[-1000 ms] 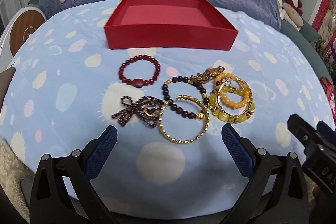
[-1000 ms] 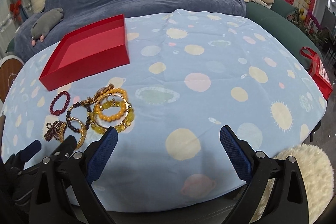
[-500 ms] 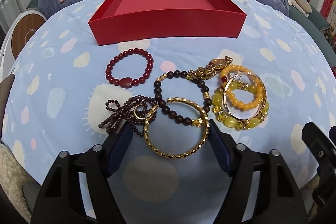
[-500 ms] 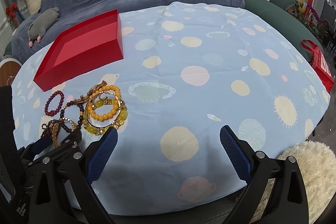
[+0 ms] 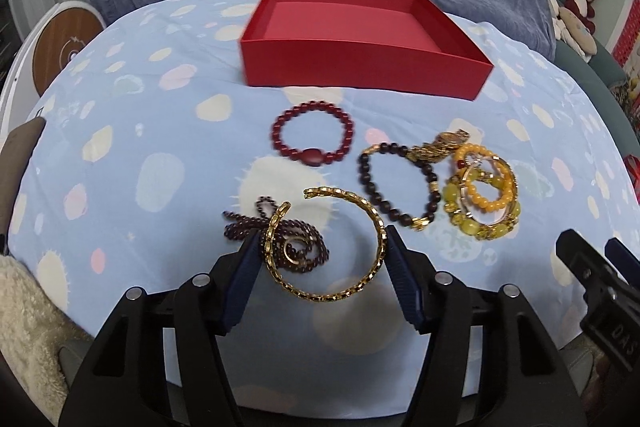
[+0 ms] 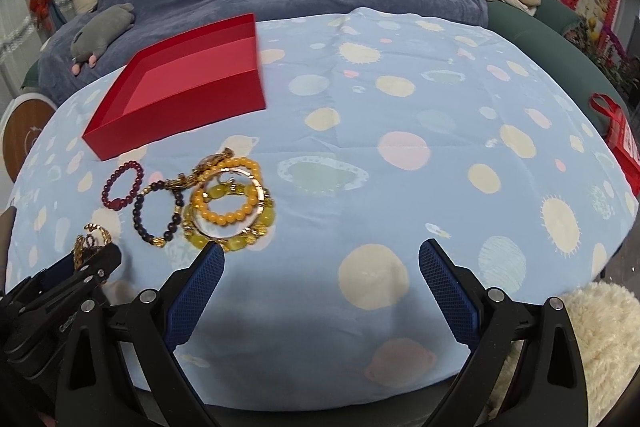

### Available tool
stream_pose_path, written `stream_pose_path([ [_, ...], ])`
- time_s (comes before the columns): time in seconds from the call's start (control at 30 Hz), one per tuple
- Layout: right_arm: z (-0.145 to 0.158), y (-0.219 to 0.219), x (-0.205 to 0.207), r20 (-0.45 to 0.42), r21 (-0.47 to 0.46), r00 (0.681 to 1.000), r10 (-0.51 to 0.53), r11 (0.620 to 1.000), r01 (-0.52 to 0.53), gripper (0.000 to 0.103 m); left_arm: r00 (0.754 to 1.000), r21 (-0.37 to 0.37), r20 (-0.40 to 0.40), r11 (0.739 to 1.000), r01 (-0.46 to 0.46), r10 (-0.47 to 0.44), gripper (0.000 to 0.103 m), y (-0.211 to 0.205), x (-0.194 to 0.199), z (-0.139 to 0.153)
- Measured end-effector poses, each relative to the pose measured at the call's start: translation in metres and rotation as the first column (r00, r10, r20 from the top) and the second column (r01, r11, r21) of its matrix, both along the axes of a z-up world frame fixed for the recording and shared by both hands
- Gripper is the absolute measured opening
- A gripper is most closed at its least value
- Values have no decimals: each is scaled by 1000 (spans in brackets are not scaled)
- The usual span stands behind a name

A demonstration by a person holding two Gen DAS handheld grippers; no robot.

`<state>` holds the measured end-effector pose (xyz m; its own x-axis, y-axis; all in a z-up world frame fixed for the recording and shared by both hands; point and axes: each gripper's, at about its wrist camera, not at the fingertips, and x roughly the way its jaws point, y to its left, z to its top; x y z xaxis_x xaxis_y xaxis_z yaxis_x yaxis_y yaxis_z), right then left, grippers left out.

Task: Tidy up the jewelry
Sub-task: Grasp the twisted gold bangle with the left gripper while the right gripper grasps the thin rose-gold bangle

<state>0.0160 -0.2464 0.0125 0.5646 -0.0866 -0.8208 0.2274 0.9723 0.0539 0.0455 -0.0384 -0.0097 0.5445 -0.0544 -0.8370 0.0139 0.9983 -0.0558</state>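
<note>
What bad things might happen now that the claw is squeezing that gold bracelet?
The left gripper has just been closing on the open gold bangle.
1. Squeezing could bend the bangle or make it spring out.
2. The dark purple bead strand lies under it and may get dragged along.
3. It could drop before reaching the red box.

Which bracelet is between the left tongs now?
The gold chain bangle, an open C-shape; both pads touch its sides. The beaded bracelets lie farther away.
</note>
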Motion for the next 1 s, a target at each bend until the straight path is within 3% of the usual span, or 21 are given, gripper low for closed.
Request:
stream_pose_path([
  [0.23,-3,27,29,1,14,994,107,994,-107,91,999,-5,-3,999,-46,46,58,24,-6,-3],
  [0.47,-19,42,61,-33,28,990,137,990,-136,90,1000,1,1,1000,-31,31,58,25,-5,-3],
  [0.63,-34,44,73,-80,61,983,166,985,-161,66,1000,-4,-3,1000,-29,29,58,25,-3,-4],
  [0.77,-34,43,71,-69,66,984,166,985,-161,60,999,-6,-7,999,-33,33,58,25,-2,-6],
  [1.0,-24,37,60,-36,86,987,159,984,-155,60,1000,-11,5,1000,-29,29,58,24,-3,0],
])
